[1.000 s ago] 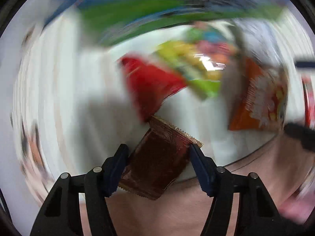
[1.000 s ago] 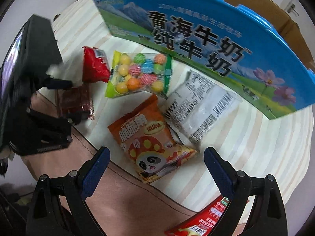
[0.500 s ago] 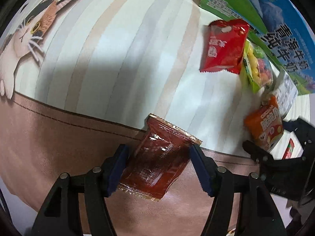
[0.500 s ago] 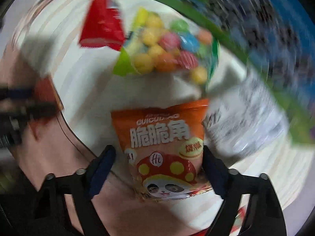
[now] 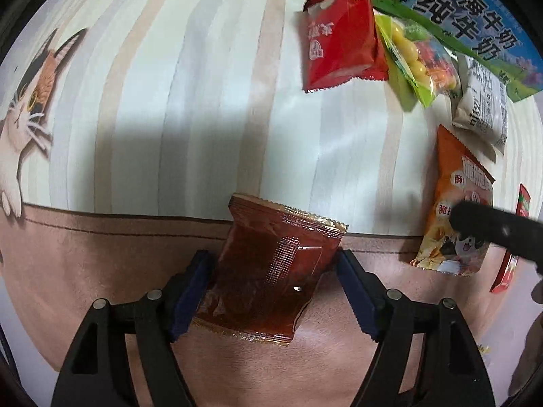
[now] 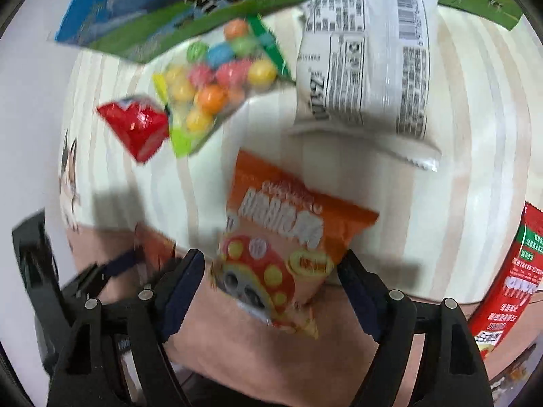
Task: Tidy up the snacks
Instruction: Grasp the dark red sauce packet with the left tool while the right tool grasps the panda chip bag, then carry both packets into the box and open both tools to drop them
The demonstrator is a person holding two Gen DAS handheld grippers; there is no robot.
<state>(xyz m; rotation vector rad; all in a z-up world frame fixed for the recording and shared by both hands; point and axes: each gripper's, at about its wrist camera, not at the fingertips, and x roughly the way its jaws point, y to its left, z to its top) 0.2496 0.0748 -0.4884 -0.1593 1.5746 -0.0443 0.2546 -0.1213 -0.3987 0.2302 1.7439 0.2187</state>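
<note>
Snacks mostly still lying loose on the table (image 5: 210, 78), none grouped yet. Left hand-held gripper (image 5: 271, 281) is opening around the brown packet (image 5: 271, 271) at 6 o'clock; right hand-held gripper (image 6: 271, 285) is clamping the orange chip bag (image 6: 281, 244). Red pouch (image 5: 342, 34), candy bag (image 5: 417, 57), white packet (image 5: 482, 101) waiting at 1–2 o'clock.

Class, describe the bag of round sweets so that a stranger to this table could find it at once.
Start at the big blue and green milk carton at the back of the striped cloth. Just before it lies the candy bag, between a red packet and a white packet. It alone is see-through, showing many-coloured balls.
</note>
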